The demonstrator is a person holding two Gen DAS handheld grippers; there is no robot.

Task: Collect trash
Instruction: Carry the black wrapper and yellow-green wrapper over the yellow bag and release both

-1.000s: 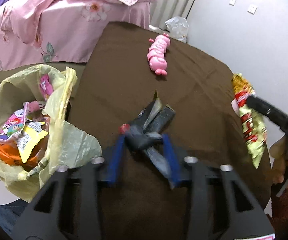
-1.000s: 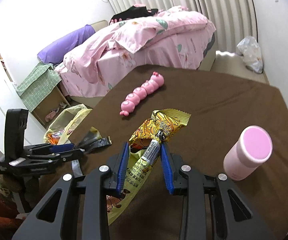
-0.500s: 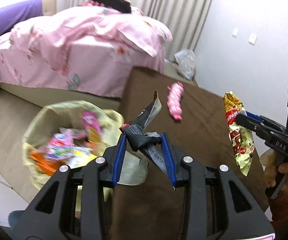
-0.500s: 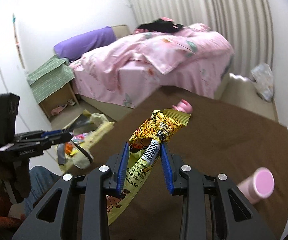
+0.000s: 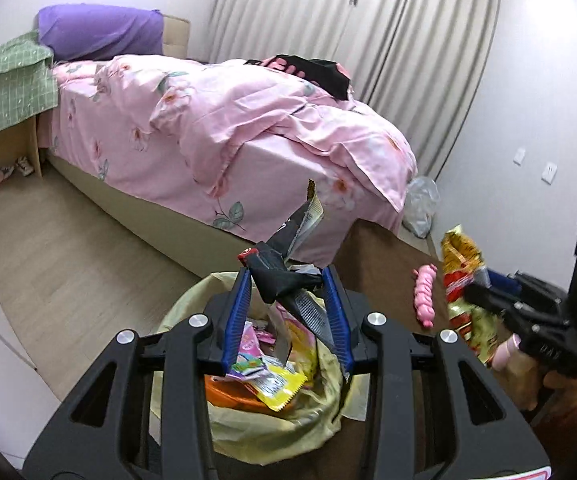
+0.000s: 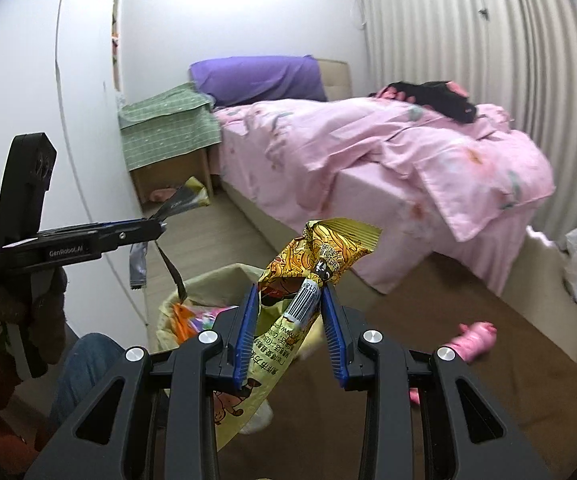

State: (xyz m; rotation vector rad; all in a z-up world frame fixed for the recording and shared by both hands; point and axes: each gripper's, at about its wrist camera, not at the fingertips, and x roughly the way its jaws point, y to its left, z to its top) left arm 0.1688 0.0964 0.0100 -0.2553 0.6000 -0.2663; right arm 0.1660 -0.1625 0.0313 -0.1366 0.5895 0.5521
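Largest in both views, a bed (image 5: 224,120) with a rumpled pink floral duvet fills the room's middle, a purple pillow (image 5: 100,36) at its head and pale pleated curtains (image 5: 368,28) behind. Nearer, a brown-covered worktop (image 6: 468,408) carries a pink caterpillar toy (image 5: 424,295). Beside the worktop's edge stands a yellowish trash bag (image 5: 248,428), open and holding bright wrappers in orange, yellow and pink.

Above the bag's mouth the left tool (image 5: 286,284) is clamped on a crumpled black wrapper (image 5: 284,272), whose silver-lined end sticks up and whose other end hangs down toward the bag. A second ago this tool was low over the worktop with the wrapper touching it; it has since lifted and swung across to the bag. Seen from the right wrist, its black body reads "GenRobot.AI".

The right tool (image 6: 288,304) is clamped on a yellow snack packet (image 6: 324,256), held in the air over the worktop near the bag. A barcode strip runs between the blue pads, and Chinese print covers the packet's pale lower half, too small to read with confidence; a cartoon figure shows near its bottom. A second ago the caterpillar toy lay straight ahead of this tool; now the view faces the bed and bag.
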